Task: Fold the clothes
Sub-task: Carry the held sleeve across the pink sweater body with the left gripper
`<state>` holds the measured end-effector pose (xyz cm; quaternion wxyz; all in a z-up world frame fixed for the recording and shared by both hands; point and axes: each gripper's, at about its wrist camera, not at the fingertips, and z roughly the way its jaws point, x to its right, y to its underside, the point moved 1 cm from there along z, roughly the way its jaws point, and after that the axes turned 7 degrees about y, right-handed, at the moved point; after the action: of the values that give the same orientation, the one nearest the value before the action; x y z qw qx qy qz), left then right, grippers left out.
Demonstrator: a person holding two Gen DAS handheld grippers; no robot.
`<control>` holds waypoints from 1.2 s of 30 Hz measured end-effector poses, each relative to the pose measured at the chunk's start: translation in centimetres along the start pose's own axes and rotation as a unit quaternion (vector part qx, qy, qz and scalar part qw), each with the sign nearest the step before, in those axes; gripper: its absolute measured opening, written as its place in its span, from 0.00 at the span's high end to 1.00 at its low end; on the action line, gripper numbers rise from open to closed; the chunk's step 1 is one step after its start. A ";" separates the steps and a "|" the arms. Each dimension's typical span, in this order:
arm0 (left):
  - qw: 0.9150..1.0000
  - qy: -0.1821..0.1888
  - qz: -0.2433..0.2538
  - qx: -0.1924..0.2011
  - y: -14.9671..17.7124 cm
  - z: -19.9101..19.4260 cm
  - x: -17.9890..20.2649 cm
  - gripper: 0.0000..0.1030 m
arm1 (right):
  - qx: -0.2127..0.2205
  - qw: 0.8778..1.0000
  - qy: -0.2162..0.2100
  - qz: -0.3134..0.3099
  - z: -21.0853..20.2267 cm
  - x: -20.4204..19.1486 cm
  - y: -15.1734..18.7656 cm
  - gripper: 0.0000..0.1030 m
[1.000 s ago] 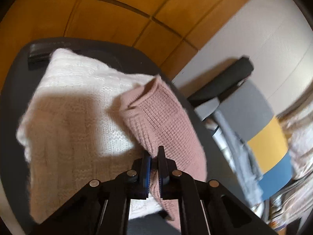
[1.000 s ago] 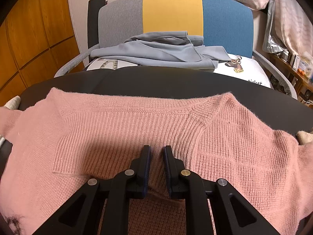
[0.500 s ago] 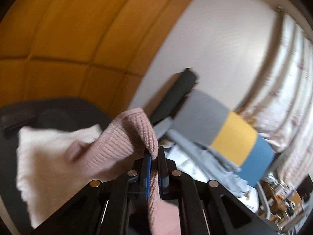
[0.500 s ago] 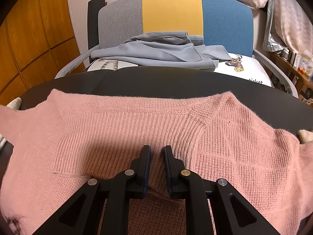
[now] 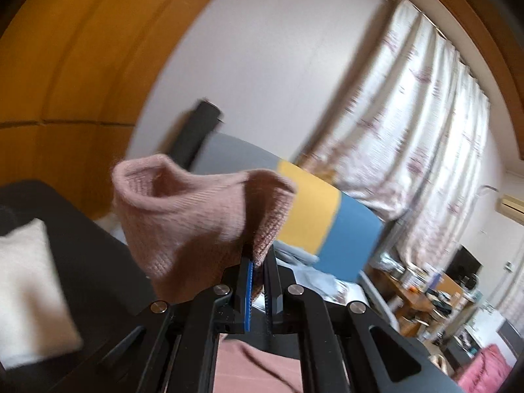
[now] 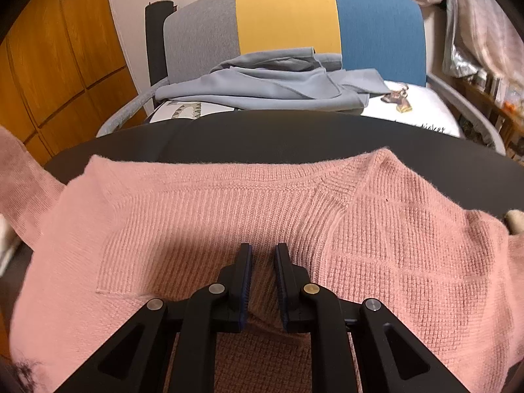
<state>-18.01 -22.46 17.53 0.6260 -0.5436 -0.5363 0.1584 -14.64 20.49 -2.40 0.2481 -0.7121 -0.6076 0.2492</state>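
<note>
Both tongs are in view. The left gripper [image 5: 258, 262] has its jaws pinched together on the ribbed cuff of the pink sweater's sleeve [image 5: 203, 216], which is lifted off the table, the cuff opening flaring above the fingertips and the rest of the sleeve hanging to the left of the tool. The right gripper [image 6: 263, 252] has its jaws standing a little apart over the pink sweater [image 6: 229, 216], the tips low against the knit near its middle; whether any fabric is caught between them cannot be told.

The sweater lies spread flat on the dark round table [image 6: 278, 134], neckline toward the far edge, filling most of the near half. At the far left of the right wrist view one sleeve rises up and out of the frame. In the left wrist view a white knitted garment [image 5: 29, 294] rests on the table at the left, apart from the raised sleeve.

Beyond the table stands a chair [image 6: 285, 16] with a grey, yellow and blue back. A grey garment [image 6: 268, 82] is heaped on its seat, over a white cushion [image 6: 419, 108] with printed figures. Wooden panelling [image 6: 49, 82] covers the left wall, and patterned curtains [image 5: 419, 124] hang at the far right.
</note>
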 end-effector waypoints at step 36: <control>0.955 0.108 0.006 -0.275 26.6 8.3 11.2 0.79 | 0.005 0.947 -0.212 0.243 -6.9 3.5 6.3 0.46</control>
<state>-10.63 0.09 -0.84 0.5057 -0.7117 -0.4849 -0.0516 -4.96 22.75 -1.59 0.0491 -0.7674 -0.4537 0.4504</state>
